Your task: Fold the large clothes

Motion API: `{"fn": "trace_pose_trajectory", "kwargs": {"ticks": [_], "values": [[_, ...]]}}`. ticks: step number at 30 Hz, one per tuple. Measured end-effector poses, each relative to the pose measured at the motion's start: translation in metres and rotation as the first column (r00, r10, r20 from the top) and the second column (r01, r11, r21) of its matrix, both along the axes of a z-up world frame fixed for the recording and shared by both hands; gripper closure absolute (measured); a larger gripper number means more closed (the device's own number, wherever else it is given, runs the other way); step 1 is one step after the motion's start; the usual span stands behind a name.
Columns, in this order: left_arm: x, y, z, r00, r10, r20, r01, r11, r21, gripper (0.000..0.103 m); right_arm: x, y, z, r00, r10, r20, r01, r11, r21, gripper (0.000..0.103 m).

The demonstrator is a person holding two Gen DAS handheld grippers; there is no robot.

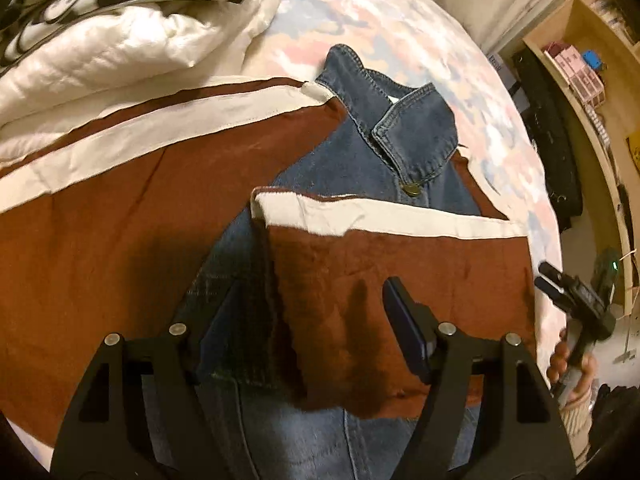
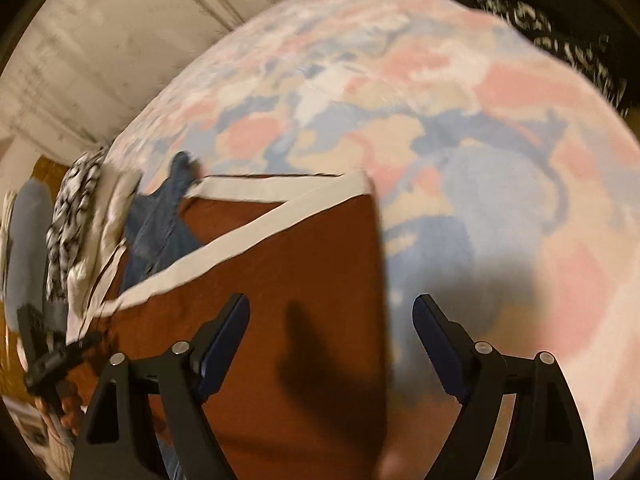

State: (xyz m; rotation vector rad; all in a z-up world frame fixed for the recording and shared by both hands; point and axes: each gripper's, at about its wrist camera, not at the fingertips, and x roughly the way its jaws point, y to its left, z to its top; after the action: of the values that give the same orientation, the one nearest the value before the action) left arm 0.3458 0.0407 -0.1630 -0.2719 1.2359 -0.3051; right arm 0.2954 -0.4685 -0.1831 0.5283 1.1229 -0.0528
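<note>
Jacket (image 1: 360, 152) lies half-folded on the bedsheet (image 2: 460, 120), both hand-held grippers (image 1: 312, 320) (image 2: 332, 344) spread apart, holding nothing

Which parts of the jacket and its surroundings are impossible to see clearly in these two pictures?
- Jacket hem: left wrist view, cut off by the bottom edge and hidden behind the left gripper.
- Jacket front: left wrist view, covered by the folded brown sleeve.
- Shelf contents: left wrist view, too small.
- Bed cover pattern: right wrist view, blurred by motion.
</note>
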Motion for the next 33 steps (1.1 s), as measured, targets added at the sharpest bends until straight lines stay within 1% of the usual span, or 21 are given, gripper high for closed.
{"fn": "trace_pose_trajectory", "kwargs": {"ticks": [1, 2, 3, 4, 5, 6, 7, 9, 11, 13, 15, 16, 19, 20, 22, 24, 26, 28, 30, 31, 33], "values": [[0.002, -0.004, -0.001, 1.0, -0.016, 0.005, 0.016, 1.0, 0.021, 0.054, 0.008, -0.004, -0.008, 1.0, -0.005, -0.009, 0.005, 1.0, 0.018, 0.019], [0.004, -0.009, -0.004, 0.999, -0.033, 0.01, 0.033, 0.999, 0.038, 0.062, 0.014, -0.006, -0.017, 1.0, -0.005, -0.022, 0.006, 0.999, 0.032, 0.025], [0.004, -0.013, -0.005, 0.999, -0.05, 0.016, 0.049, 0.997, 0.058, 0.075, 0.021, -0.006, -0.023, 0.999, 0.002, -0.035, -0.001, 0.999, 0.033, 0.03], [0.003, -0.019, -0.003, 0.997, -0.066, 0.042, 0.062, 0.994, 0.094, 0.083, 0.023, -0.003, -0.027, 0.999, 0.015, -0.035, -0.014, 1.0, 0.028, 0.042], [0.003, -0.023, -0.001, 0.995, -0.075, 0.068, 0.067, 0.991, 0.113, 0.085, 0.025, -0.001, -0.028, 0.999, 0.034, -0.026, -0.033, 0.999, 0.022, 0.064], [0.0, -0.028, 0.006, 0.989, -0.096, 0.113, 0.081, 0.988, 0.131, 0.089, 0.027, 0.004, -0.025, 0.998, 0.068, -0.007, -0.068, 0.998, 0.0, 0.078], [-0.002, -0.031, 0.011, 0.983, -0.104, 0.149, 0.084, 0.987, 0.137, 0.089, 0.026, 0.007, -0.024, 0.997, 0.076, 0.006, -0.076, 0.997, -0.025, 0.097], [-0.008, -0.034, 0.022, 0.966, -0.103, 0.239, 0.073, 0.989, 0.13, 0.09, 0.016, 0.01, -0.003, 0.994, 0.046, 0.101, -0.034, 0.992, -0.121, 0.097], [-0.012, -0.036, 0.021, 0.952, -0.102, 0.287, 0.064, 0.989, 0.137, 0.09, 0.009, 0.012, 0.008, 0.989, 0.018, 0.15, 0.009, 0.984, -0.179, 0.098], [-0.012, -0.041, 0.006, 0.951, -0.116, 0.285, 0.062, 0.979, 0.192, 0.089, 0.011, 0.011, 0.003, 0.992, 0.001, 0.128, 0.03, 0.972, -0.234, 0.098], [-0.009, -0.042, -0.015, 0.962, -0.127, 0.24, 0.07, 0.97, 0.233, 0.088, 0.016, 0.013, -0.012, 0.998, 0.013, 0.067, 0.006, 0.963, -0.269, 0.098], [-0.008, -0.039, -0.022, 0.967, -0.117, 0.225, 0.064, 0.971, 0.232, 0.083, 0.018, 0.014, -0.019, 0.999, 0.021, 0.042, -0.008, 0.959, -0.283, 0.098], [-0.004, -0.03, -0.024, 0.974, -0.082, 0.213, 0.042, 0.982, 0.187, 0.078, 0.016, 0.016, -0.022, 0.999, 0.029, 0.017, -0.022, 0.953, -0.304, 0.095], [-0.004, -0.027, -0.023, 0.976, -0.071, 0.206, 0.032, 0.982, 0.185, 0.076, 0.016, 0.016, -0.017, 1.0, 0.023, 0.01, -0.019, 0.952, -0.306, 0.091], [-0.006, -0.023, -0.016, 0.98, -0.051, 0.191, 0.011, 0.979, 0.205, 0.061, 0.009, 0.018, -0.001, 1.0, 0.019, 0.024, -0.01, 0.947, -0.321, 0.086], [-0.011, -0.018, -0.009, 0.979, -0.045, 0.199, -0.001, 0.974, 0.224, 0.058, -0.003, 0.021, 0.022, 0.998, 0.03, 0.06, -0.007, 0.937, -0.348, 0.078], [-0.022, -0.012, 0.0, 0.975, -0.051, 0.216, -0.007, 0.966, 0.26, 0.058, -0.017, 0.029, 0.041, 0.994, 0.04, 0.102, 0.0, 0.93, -0.368, 0.053], [-0.037, -0.012, 0.012, 0.964, -0.077, 0.256, -0.015, 0.942, 0.336, 0.058, -0.033, 0.042, 0.065, 0.986, 0.064, 0.151, -0.002, 0.925, -0.381, 0.035], [-0.047, -0.012, 0.024, 0.95, -0.104, 0.296, -0.011, 0.932, 0.361, 0.058, -0.049, 0.061, 0.083, 0.978, 0.106, 0.182, -0.026, 0.918, -0.395, 0.032], [-0.054, -0.014, 0.031, 0.945, -0.11, 0.307, -0.001, 0.94, 0.341, 0.058, -0.056, 0.075, 0.089, 0.977, 0.13, 0.172, -0.049, 0.911, -0.408, 0.032], [-0.061, -0.014, 0.04, 0.955, -0.09, 0.281, 0.007, 0.959, 0.284, 0.058, -0.068, 0.098, 0.092, 0.969, 0.184, 0.166, -0.112, 0.922, -0.37, 0.032]]}}
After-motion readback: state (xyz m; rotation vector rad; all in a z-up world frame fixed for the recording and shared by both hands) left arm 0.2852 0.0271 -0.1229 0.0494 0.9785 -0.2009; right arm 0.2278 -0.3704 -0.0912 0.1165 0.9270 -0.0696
